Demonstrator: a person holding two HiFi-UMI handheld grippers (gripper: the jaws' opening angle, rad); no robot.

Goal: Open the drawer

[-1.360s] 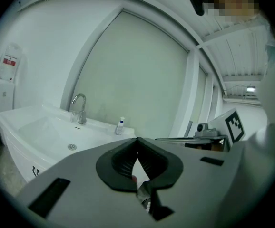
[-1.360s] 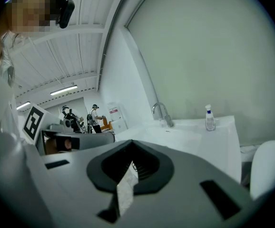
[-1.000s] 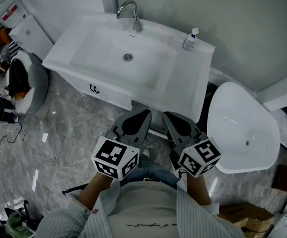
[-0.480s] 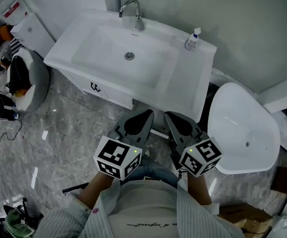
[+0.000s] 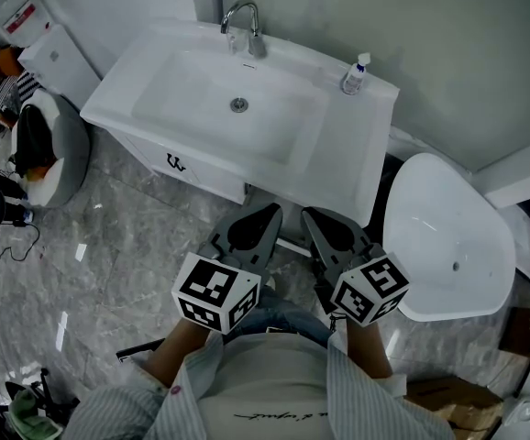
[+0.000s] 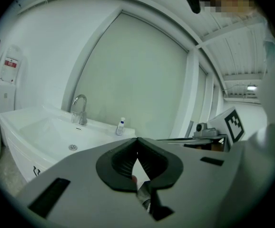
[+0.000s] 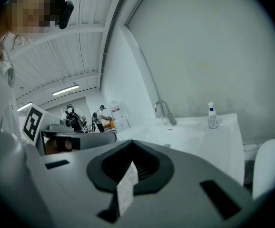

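— Left gripper (image 6: 137, 139), how is it, please?
— Clenched; its two jaws meet at the tips and they grasp nothing; the right gripper (image 7: 130, 142) is clenched as well, tips together; a pale strip (image 7: 127, 186) stands in the hollow behind its tips, and what it is I cannot tell.
— And where are they both?
— Side by side in front of the person, above the grey floor (image 5: 127, 246); they point toward the front edge of the sink (image 5: 114, 94), nearer to its right front corner; if the tips touch the cabinet there, I cannot tell.
— Where is the drawer?
— The drawer (image 5: 205, 180) is in the white cabinet under the sink's front edge, toward the left front corner; its front lies flush with the cabinet, so it is closed; its small dark handle (image 5: 174, 164) is to the left of both grippers and apart from them.
— What stands on the sink?
— One faucet (image 5: 242, 26) at the middle of the back edge; one small bottle (image 5: 354, 73) at the back right corner; a white oval basin (image 5: 448, 236) is just beside the sink's right edge.
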